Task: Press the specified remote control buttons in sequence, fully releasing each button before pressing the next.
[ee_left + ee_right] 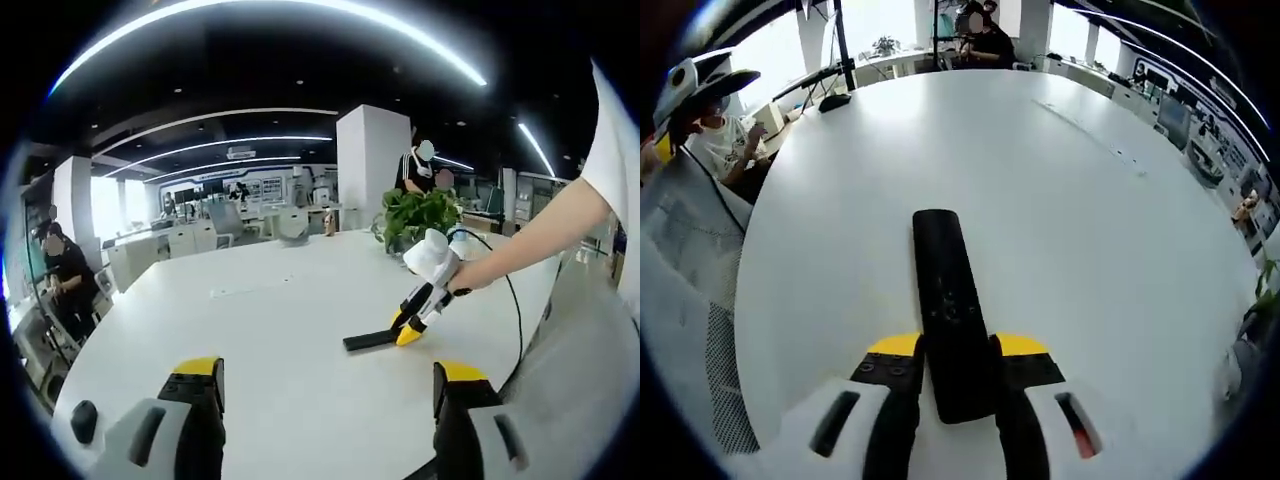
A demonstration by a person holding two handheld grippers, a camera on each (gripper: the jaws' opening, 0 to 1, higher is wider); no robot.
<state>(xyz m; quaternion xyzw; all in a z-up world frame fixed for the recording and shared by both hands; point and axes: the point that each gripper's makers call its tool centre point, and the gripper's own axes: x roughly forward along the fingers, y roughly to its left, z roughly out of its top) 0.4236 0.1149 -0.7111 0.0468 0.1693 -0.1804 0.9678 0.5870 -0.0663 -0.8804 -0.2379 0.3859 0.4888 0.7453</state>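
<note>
In the right gripper view a long black remote control lies along the view's middle, its near end clamped between my right gripper's yellow-tipped jaws, just above the white table. Small buttons show faintly on its top face. The left gripper view shows that same right gripper in a person's hand, tilted down, with the remote sticking out to the left, low over the table. My left gripper is open above the table's near part, nothing between its fingers.
A potted green plant stands behind the right gripper, with a black cable trailing off the table's right side. People sit and stand at desks around the room. Chair mesh borders the table edge.
</note>
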